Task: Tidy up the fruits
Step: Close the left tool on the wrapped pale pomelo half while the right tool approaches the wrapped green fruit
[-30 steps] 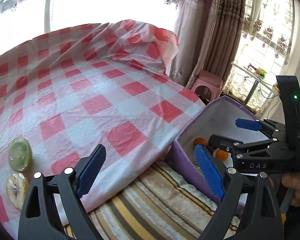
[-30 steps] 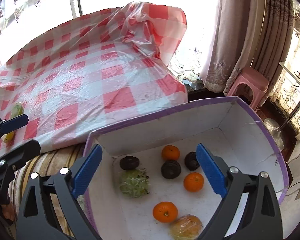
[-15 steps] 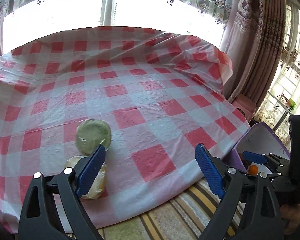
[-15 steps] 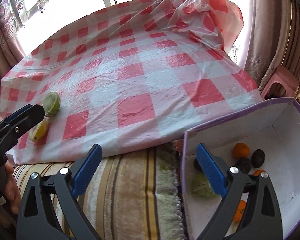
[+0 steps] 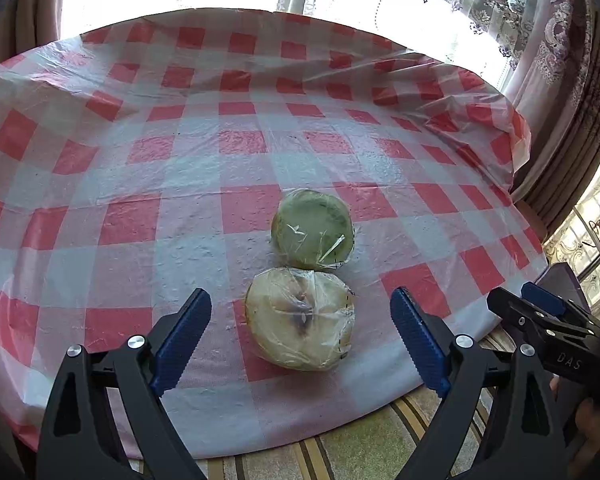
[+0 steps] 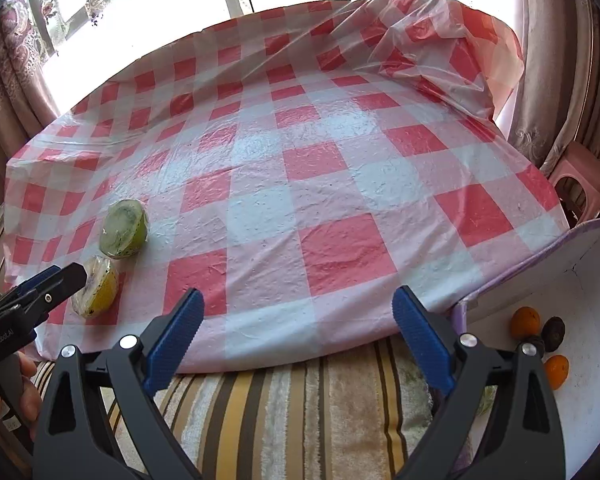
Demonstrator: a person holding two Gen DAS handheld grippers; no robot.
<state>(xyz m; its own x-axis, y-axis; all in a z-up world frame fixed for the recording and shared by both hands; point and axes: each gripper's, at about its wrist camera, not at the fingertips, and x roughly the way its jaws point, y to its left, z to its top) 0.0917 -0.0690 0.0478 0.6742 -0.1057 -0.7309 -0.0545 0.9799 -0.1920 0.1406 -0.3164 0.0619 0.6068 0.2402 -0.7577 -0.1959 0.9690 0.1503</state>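
Note:
Two fruit halves wrapped in clear film lie on the red-and-white checked tablecloth (image 5: 240, 152). The green half (image 5: 312, 232) is farther off, and the pale yellow half (image 5: 300, 320) touches it on the near side. My left gripper (image 5: 300, 332) is open, its blue pads standing wide on either side of the yellow half without touching it. The right wrist view shows the green half (image 6: 124, 234), the yellow half (image 6: 96, 294) and the left gripper (image 6: 56, 278) at far left. My right gripper (image 6: 298, 336) is open and empty over the table's near edge.
A white box with a purple rim (image 6: 540, 264) stands low at the right, holding oranges (image 6: 525, 322) and a dark fruit (image 6: 553, 333). A striped cloth (image 6: 300, 408) lies below the table edge. A pink stool (image 6: 580, 176) and curtains stand beyond. The right gripper (image 5: 524, 306) shows at the left view's right edge.
Both grippers have swung left, away from the box and over the table. The two wrapped halves have come to the middle of the left view, between the open pads.

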